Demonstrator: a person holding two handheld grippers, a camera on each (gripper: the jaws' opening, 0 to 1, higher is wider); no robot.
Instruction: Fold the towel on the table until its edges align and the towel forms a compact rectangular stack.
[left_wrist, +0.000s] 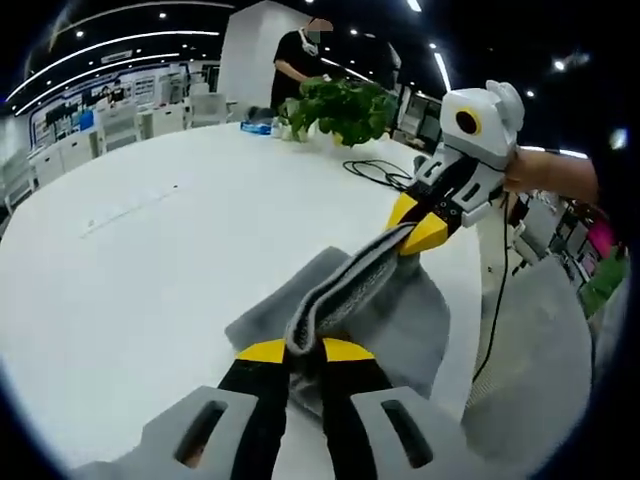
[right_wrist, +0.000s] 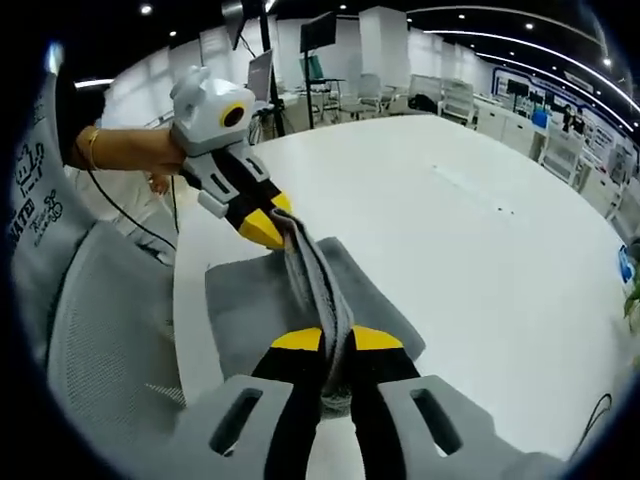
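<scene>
Above the white table (left_wrist: 150, 260), the grey towel (left_wrist: 345, 290) stretches lengthwise between the left gripper (left_wrist: 303, 350) and right gripper (right_wrist: 335, 340), both clamped on its ends.

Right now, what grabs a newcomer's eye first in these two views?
The grey towel, lifted as a taut ridge between the two yellow-tipped grippers, the rest draped on the white table near its edge. The left gripper clamps one end, the right gripper the other. Farther off, a leafy plant stands on the table.

Open-plan hall, dark ceiling with strip lights (left_wrist: 120, 40); white column (left_wrist: 250, 55); potted plant (left_wrist: 345, 108); white cabinets (right_wrist: 560, 140).
</scene>
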